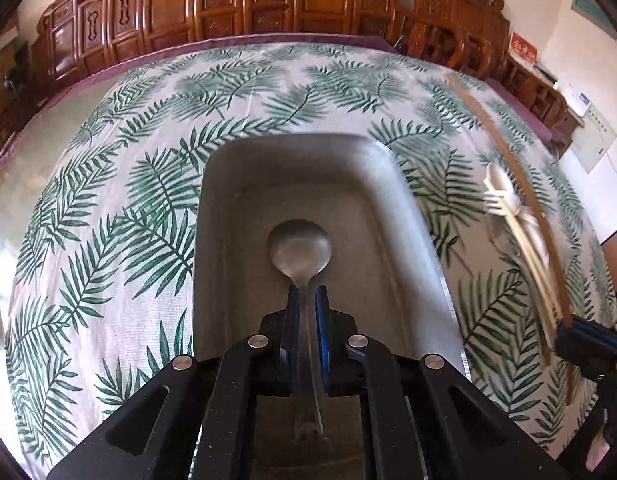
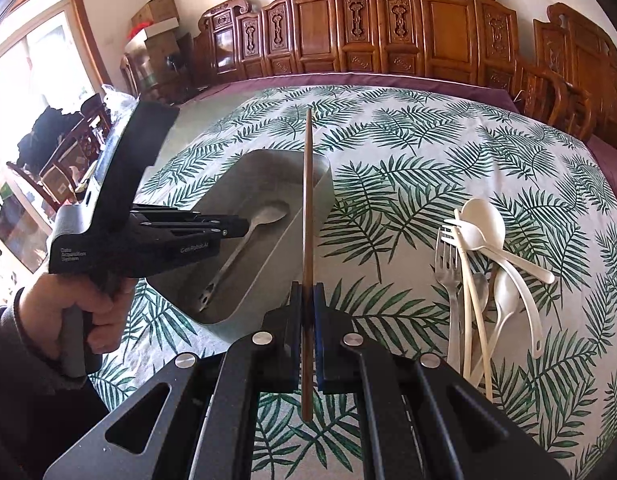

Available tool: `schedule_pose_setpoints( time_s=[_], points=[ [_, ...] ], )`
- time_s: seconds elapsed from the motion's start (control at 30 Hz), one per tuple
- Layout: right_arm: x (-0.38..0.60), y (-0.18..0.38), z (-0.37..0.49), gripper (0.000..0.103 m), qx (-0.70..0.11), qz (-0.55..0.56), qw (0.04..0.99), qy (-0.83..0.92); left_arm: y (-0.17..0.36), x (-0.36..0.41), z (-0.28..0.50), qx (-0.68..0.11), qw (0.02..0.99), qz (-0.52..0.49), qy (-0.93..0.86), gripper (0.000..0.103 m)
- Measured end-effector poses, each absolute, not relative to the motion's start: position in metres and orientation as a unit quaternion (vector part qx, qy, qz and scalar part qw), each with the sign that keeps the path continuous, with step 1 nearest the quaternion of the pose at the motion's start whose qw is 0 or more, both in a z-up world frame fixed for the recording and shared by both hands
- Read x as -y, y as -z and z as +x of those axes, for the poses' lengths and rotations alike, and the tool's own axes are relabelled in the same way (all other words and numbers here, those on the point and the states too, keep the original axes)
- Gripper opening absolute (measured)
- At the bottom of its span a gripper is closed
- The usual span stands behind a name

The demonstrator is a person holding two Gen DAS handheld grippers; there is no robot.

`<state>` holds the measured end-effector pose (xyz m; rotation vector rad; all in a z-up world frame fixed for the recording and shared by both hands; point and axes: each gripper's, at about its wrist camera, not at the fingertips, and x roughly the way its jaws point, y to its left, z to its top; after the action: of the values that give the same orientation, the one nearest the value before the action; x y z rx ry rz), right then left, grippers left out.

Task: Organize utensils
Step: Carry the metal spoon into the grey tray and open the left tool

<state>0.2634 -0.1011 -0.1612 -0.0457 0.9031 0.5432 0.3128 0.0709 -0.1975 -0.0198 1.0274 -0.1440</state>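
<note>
A grey rectangular tray lies on the leaf-print tablecloth; it also shows in the right wrist view. My left gripper is shut on the handle of a metal spoon and holds it inside the tray, bowl forward; the spoon and left gripper show in the right wrist view. My right gripper is shut on a brown chopstick, which points forward above the tray's right wall. The chopstick and right gripper show at the right of the left wrist view.
A pile of utensils lies on the cloth right of the tray: white plastic spoons, a metal fork, pale chopsticks, also in the left wrist view. Carved wooden chairs line the table's far edge.
</note>
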Motion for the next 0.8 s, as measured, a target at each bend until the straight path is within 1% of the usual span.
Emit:
schedule_pose_setpoints(
  time_s=[0.07, 0.1, 0.13, 0.2, 0.23, 0.33, 0.4, 0.53, 0.6, 0.63, 0.7, 0.8],
  points=[
    [0.099, 0.161, 0.264, 0.006, -0.43, -0.022, 0.864, -0.26, 0.188, -0.073, 0.31, -0.481, 0.873, -0.016, 0.073, 0.007],
    [0.096, 0.16, 0.263, 0.006, -0.43, -0.022, 0.864, -0.261, 0.185, -0.075, 0.309, -0.477, 0.876, -0.018, 0.075, 0.009],
    [0.093, 0.159, 0.263, 0.006, -0.43, -0.021, 0.863, -0.263, 0.178, -0.077, 0.307, -0.469, 0.88, -0.02, 0.075, 0.012],
    [0.087, 0.16, 0.265, 0.006, -0.432, -0.015, 0.861, -0.268, 0.167, -0.082, 0.303, -0.452, 0.889, -0.022, 0.071, 0.026],
    [0.083, 0.161, 0.265, 0.006, -0.434, -0.014, 0.86, -0.27, 0.163, -0.085, 0.303, -0.447, 0.891, -0.023, 0.069, 0.028],
    [0.072, 0.162, 0.268, 0.006, -0.434, -0.009, 0.858, -0.275, 0.152, -0.097, 0.3, -0.433, 0.899, -0.027, 0.059, 0.03],
    [0.064, 0.164, 0.272, 0.006, -0.435, -0.002, 0.856, -0.279, 0.146, -0.106, 0.3, -0.425, 0.903, -0.034, 0.051, 0.042],
    [0.05, 0.167, 0.281, 0.006, -0.44, 0.019, 0.851, -0.286, 0.138, -0.122, 0.3, -0.414, 0.909, -0.044, 0.036, 0.051],
    [0.044, 0.169, 0.287, 0.006, -0.443, 0.028, 0.848, -0.289, 0.133, -0.129, 0.299, -0.407, 0.911, -0.05, 0.034, 0.059],
    [0.041, 0.171, 0.289, 0.006, -0.445, 0.031, 0.847, -0.288, 0.132, -0.132, 0.298, -0.404, 0.913, -0.051, 0.032, 0.061],
    [0.037, 0.176, 0.294, 0.006, -0.453, 0.045, 0.842, -0.29, 0.128, -0.137, 0.296, -0.398, 0.915, -0.057, 0.029, 0.069],
    [0.031, 0.184, 0.298, 0.006, -0.459, 0.048, 0.839, -0.288, 0.124, -0.143, 0.294, -0.392, 0.917, -0.064, 0.025, 0.072]
  ],
)
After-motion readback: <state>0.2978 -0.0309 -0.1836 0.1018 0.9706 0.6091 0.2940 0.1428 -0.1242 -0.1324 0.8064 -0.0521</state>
